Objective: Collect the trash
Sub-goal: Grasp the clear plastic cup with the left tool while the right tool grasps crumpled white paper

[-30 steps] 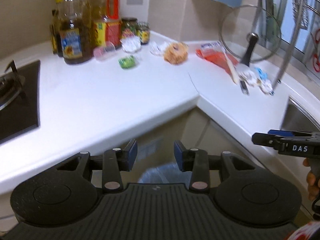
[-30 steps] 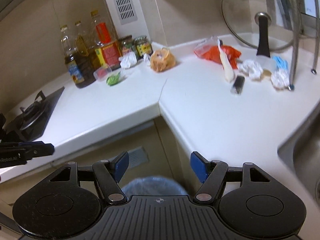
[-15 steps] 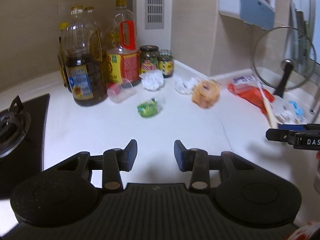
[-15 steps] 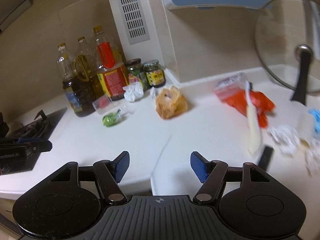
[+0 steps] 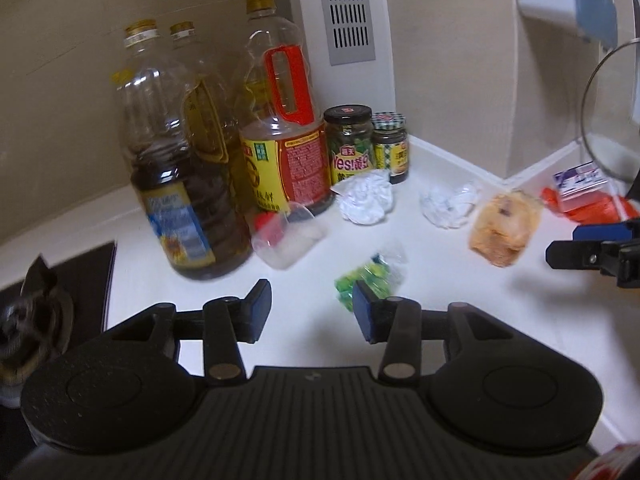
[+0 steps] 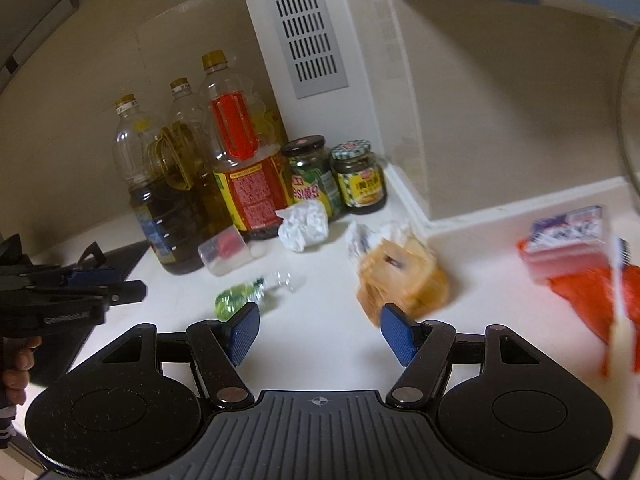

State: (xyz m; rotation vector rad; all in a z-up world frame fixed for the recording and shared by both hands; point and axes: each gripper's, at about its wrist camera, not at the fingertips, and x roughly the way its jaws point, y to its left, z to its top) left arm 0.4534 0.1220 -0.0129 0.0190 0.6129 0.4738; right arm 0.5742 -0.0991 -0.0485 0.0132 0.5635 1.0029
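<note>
Trash lies scattered on the white counter [image 5: 304,320]. A green crumpled wrapper [image 5: 368,280] sits just beyond my left gripper [image 5: 312,308], whose jaws are opening with nothing between them. Farther back lie a small clear plastic box [image 5: 286,236], a white paper wad [image 5: 366,198], a second white wad [image 5: 450,202] and an orange bag [image 5: 502,230]. My right gripper [image 6: 318,330] hovers open and empty; the orange bag [image 6: 400,276] lies just past its right finger, the green wrapper [image 6: 236,296] past its left. The left gripper's fingers [image 6: 100,288] show at the right view's left edge.
Oil bottles [image 5: 180,184] and two jars [image 5: 352,144] stand against the back wall. A gas hob [image 5: 44,312] is at the left. A red bag with a box on it [image 6: 576,248] and a white stick lie at the right, near a glass lid [image 5: 612,120].
Both grippers have swept forward from beside the bin over the counter toward the bottles and trash. The left gripper's jaws stand slightly wider than before. The bin has dropped out of view.
</note>
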